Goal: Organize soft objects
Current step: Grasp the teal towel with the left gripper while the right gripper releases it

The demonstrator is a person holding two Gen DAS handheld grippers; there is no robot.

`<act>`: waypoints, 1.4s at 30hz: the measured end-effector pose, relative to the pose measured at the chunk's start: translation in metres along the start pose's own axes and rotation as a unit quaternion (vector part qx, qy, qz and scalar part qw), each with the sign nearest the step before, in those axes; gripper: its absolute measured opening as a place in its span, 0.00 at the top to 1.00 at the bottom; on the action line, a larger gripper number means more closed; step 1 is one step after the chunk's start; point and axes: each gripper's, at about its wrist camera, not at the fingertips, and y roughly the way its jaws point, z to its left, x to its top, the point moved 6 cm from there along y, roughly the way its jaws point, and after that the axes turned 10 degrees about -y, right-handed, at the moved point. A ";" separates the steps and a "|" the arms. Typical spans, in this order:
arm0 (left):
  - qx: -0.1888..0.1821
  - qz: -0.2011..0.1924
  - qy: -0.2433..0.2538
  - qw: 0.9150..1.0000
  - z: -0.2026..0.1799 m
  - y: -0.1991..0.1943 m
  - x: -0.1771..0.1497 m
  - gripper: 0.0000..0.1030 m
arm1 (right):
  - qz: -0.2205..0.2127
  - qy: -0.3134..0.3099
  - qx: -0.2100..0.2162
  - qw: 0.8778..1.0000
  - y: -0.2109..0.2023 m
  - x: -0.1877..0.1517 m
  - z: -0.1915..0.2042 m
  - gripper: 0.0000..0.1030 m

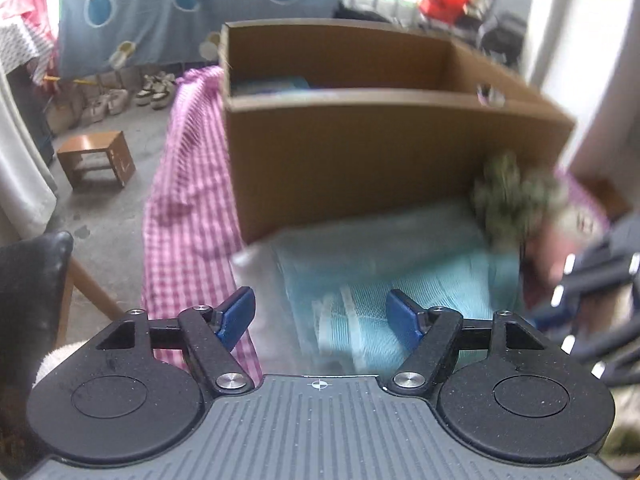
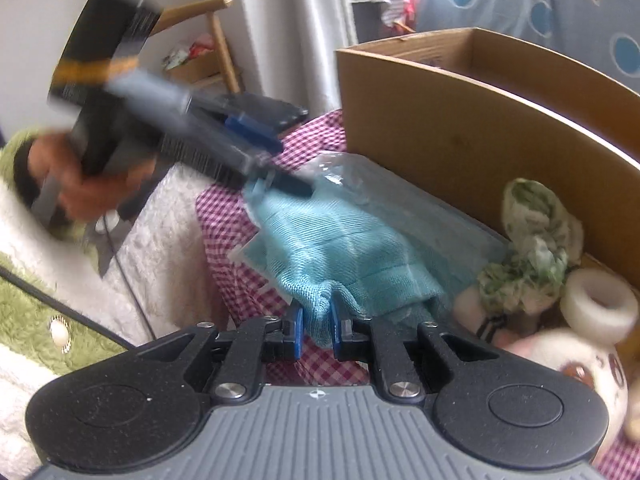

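Two tongs work over one teal cloth (image 2: 340,248). The right tongs (image 2: 317,332) are pressed together on a fold at the cloth's near edge, the blue pads squeezing the knit fabric between them. The left tongs (image 1: 320,314) stand spread, their blue fingers (image 1: 236,316) apart with nothing pressed between them, poised above the far part of the same cloth; from the right wrist view they appear blurred, gripped by a hand (image 2: 76,184).

The teal cloth lies partly inside a clear plastic bag (image 2: 400,196) on the table, which is covered by a pink checked tablecloth (image 1: 192,208). Just beside the cloth, on its right, sits a green-and-white crumpled fabric piece (image 2: 536,236), next to a white ring (image 2: 596,304) and a pale plush toy (image 2: 568,364). Behind all of these stands an open cardboard box (image 1: 360,160) with a divider; something teal shows in its far compartment. Beyond the table, a small wooden stool (image 1: 96,158) stands on the floor.
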 end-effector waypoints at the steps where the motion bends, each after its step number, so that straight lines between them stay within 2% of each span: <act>1: 0.005 0.007 0.012 1.000 -0.002 0.003 -0.007 0.30 | 0.000 0.017 0.002 1.000 -0.003 -0.001 -0.003 0.84; 5: 0.008 0.018 0.042 0.999 -0.007 0.002 -0.027 0.30 | -0.017 0.111 0.016 0.994 -0.018 -0.004 -0.018 0.78; 6: 0.007 0.017 0.048 0.999 -0.008 0.001 -0.030 0.30 | -0.024 0.144 0.024 0.989 -0.023 -0.007 -0.022 0.71; 7: 0.007 0.015 0.053 0.998 -0.010 -0.001 -0.033 0.30 | -0.030 0.176 0.032 0.983 -0.026 -0.010 -0.026 0.54; 9: 0.008 0.014 0.062 0.998 -0.012 -0.002 -0.036 0.30 | -0.051 0.244 0.041 0.968 -0.036 -0.018 -0.034 0.32; 12: 0.012 0.011 0.075 0.997 -0.017 -0.001 -0.038 0.30 | -0.091 0.337 0.067 0.935 -0.047 -0.033 -0.041 0.32; 13: 0.010 0.011 0.078 0.997 -0.017 0.000 -0.039 0.30 | -0.093 0.356 0.067 0.927 -0.048 -0.036 -0.041 0.32; 19: 0.002 0.010 0.086 0.996 -0.017 0.003 -0.044 0.33 | -0.057 0.391 0.004 0.918 -0.024 -0.046 -0.040 0.32; 22: -0.006 0.006 0.086 0.996 -0.017 0.001 -0.044 0.33 | -0.058 0.407 -0.001 0.912 -0.016 -0.047 -0.043 0.33; 30: -0.014 -0.010 0.114 0.993 -0.021 -0.001 -0.043 0.33 | -0.041 0.381 -0.023 0.924 0.004 -0.033 -0.038 0.45; 32: -0.017 -0.007 0.117 0.993 -0.021 0.002 -0.044 0.33 | -0.037 0.380 -0.031 0.924 0.005 -0.034 -0.037 0.51; 34: -0.019 -0.005 0.121 0.992 -0.022 0.003 -0.044 0.32 | -0.029 0.379 -0.042 0.924 0.006 -0.033 -0.039 0.62; 39: -0.026 -0.013 0.146 0.989 -0.025 -0.006 -0.036 0.30 | -0.025 0.377 -0.042 0.925 0.007 -0.035 -0.041 0.67; 42: -0.056 -0.015 0.172 0.983 -0.033 -0.011 -0.029 0.29 | -0.027 0.379 -0.034 0.924 0.006 -0.037 -0.045 0.67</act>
